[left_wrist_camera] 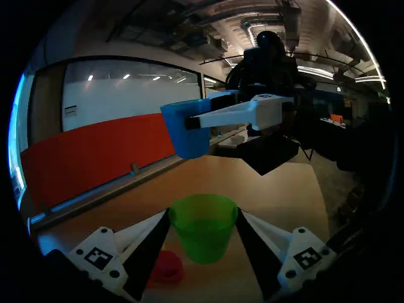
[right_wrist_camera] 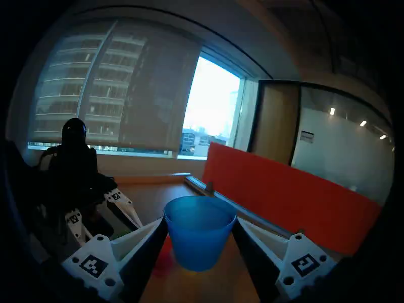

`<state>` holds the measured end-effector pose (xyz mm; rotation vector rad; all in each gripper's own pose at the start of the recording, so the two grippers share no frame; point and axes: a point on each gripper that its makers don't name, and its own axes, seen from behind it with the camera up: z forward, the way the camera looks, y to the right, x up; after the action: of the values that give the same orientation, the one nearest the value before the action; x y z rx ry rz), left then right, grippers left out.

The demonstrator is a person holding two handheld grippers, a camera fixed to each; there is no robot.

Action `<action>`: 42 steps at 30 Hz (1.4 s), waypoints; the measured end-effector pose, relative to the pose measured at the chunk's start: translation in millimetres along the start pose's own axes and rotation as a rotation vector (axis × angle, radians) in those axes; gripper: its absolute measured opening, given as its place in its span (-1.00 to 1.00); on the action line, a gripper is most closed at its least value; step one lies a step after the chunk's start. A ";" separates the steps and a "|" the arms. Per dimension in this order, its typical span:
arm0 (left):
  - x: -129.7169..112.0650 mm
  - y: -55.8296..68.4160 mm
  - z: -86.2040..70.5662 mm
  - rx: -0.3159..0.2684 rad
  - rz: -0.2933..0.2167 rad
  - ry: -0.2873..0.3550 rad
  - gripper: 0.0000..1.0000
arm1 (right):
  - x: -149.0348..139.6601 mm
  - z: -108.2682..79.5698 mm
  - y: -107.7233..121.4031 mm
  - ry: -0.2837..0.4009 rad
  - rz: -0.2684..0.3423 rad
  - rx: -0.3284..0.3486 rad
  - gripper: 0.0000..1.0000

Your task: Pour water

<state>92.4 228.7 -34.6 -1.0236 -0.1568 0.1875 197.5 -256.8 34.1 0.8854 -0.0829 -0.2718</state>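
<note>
The blue cup (right_wrist_camera: 199,237) stands upright between the two fingers of the right gripper (right_wrist_camera: 199,220), which squeeze it on both sides. The left gripper view shows it from farther off, held high over the wooden table (left_wrist_camera: 283,192). Lower down, the left gripper (left_wrist_camera: 202,212) squeezes a green cup (left_wrist_camera: 203,235) the same way. A small red thing (left_wrist_camera: 166,266) lies on the table beside it. The right gripper view shows a bright window (right_wrist_camera: 209,106).
</note>
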 end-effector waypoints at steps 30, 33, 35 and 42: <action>-101.4 25.3 21.7 -0.107 -0.002 -0.197 0.78 | -96.3 -2.5 -8.0 -0.137 0.051 0.023 0.80; -111.0 28.6 22.3 -0.115 0.005 -0.216 0.78 | -101.5 -1.6 -6.2 -0.143 0.053 0.020 0.80; -115.8 30.6 23.0 -0.121 0.009 -0.225 0.78 | -104.2 -1.0 -5.2 -0.147 0.051 0.018 0.80; -131.9 34.3 25.2 -0.137 0.007 -0.255 0.78 | -109.6 1.7 -3.6 -0.156 0.050 0.017 0.81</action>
<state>-44.2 237.0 -56.7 -1.1349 -0.4022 0.3173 91.0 -230.9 36.8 0.8765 -0.2524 -0.2937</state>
